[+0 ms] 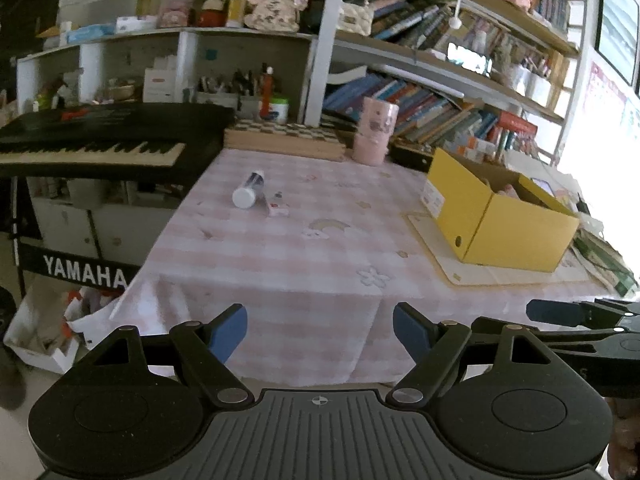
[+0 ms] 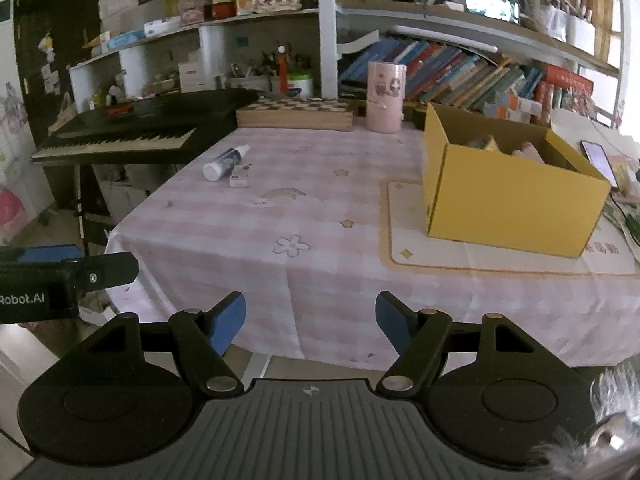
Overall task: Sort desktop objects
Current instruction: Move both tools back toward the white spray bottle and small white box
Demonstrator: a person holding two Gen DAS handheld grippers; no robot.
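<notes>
A white-capped spray bottle lies on its side on the pink checked tablecloth, with a small white tube beside it. Both show in the right wrist view too: bottle, tube. An open yellow cardboard box stands on a cream mat at the right; it also shows in the right wrist view with several items inside. My left gripper is open and empty before the table's front edge. My right gripper is open and empty, also short of the table.
A pink cylindrical container and a wooden chessboard box stand at the table's back. A black Yamaha keyboard sits left of the table. Bookshelves fill the back. A phone lies right of the box.
</notes>
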